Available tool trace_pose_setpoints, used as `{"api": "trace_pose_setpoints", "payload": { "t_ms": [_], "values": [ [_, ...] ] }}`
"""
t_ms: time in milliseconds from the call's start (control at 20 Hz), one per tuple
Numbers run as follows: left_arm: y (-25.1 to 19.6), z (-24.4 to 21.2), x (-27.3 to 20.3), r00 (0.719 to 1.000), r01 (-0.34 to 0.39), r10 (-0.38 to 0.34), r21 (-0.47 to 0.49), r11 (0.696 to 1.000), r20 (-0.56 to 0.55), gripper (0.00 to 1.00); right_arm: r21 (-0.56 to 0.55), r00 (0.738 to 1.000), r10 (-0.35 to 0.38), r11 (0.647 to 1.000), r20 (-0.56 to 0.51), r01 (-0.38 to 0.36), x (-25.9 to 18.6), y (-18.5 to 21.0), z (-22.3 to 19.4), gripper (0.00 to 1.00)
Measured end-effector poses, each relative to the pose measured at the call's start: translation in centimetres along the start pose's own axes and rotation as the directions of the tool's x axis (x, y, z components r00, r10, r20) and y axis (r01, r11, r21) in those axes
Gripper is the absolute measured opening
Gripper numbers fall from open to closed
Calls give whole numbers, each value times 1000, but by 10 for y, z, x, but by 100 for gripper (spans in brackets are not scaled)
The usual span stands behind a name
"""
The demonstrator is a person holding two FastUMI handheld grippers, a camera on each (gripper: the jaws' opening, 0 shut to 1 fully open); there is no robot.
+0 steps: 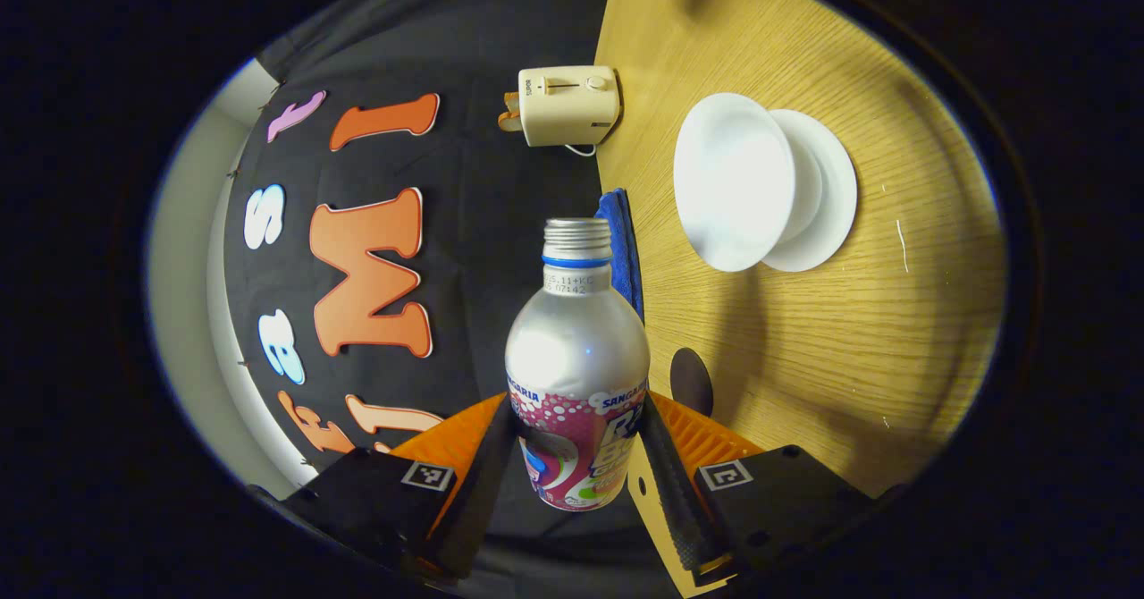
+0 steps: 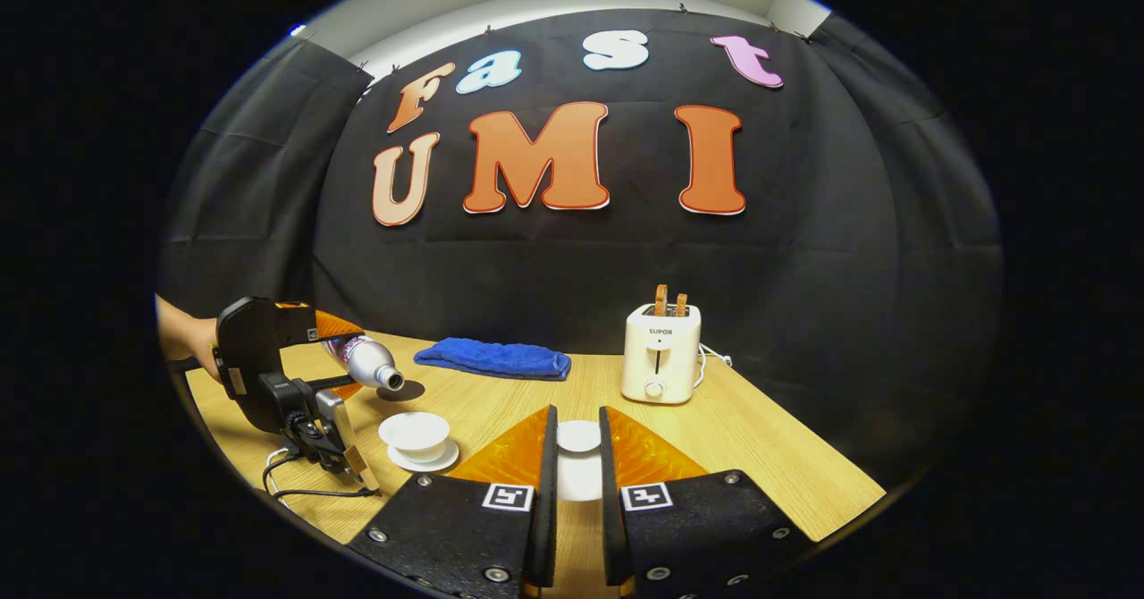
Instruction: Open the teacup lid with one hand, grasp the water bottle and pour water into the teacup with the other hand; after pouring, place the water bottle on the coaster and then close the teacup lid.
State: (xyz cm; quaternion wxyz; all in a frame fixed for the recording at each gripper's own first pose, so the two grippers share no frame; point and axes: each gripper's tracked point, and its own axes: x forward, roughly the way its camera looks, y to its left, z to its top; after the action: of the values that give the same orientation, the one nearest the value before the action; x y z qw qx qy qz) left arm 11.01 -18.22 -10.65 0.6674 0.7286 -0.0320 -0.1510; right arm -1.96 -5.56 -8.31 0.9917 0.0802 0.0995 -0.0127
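My left gripper (image 1: 576, 456) is shut on a silver water bottle (image 1: 576, 358) with a pink label, gripped around its lower body. In the right gripper view that same left gripper (image 2: 268, 375) holds the bottle (image 2: 362, 362) tipped almost level, its uncapped mouth pointing toward the open white teacup (image 2: 416, 432) on its saucer (image 2: 433, 459). The teacup (image 1: 733, 179) is lidless. A dark round coaster (image 1: 691, 380) lies on the table behind the cup, seen as the coaster (image 2: 400, 391) below the bottle's mouth. My right gripper (image 2: 576, 456) is shut on the white teacup lid (image 2: 578, 438), held above the table.
A blue towel (image 2: 493, 358) lies at the back of the wooden table (image 2: 769, 456), and a cream toaster (image 2: 660, 353) with bread in it stands to its right. A hand (image 2: 179, 335) holds the left gripper at the table's left edge, with a cable (image 2: 304, 490) trailing below.
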Motion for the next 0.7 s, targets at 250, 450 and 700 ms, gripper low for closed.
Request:
{"api": "trace_pose_setpoints", "payload": {
  "t_ms": [250, 450, 700],
  "values": [
    [10, 11, 2, 999, -24, 22, 60, 998, 33, 84, -1, 1000, 2, 1000, 11, -2, -1, -1, 1, 22],
    [17, 20, 2, 997, -46, 39, 125, 991, 59, 84, -5, 1000, 19, 1000, -2, -19, -1, 2, -2, 22],
    [19, 25, 3, 997, -62, 50, 194, 979, 65, 87, -14, 1000, 24, 1000, -6, -24, -2, 2, -5, 22]
  ]
}}
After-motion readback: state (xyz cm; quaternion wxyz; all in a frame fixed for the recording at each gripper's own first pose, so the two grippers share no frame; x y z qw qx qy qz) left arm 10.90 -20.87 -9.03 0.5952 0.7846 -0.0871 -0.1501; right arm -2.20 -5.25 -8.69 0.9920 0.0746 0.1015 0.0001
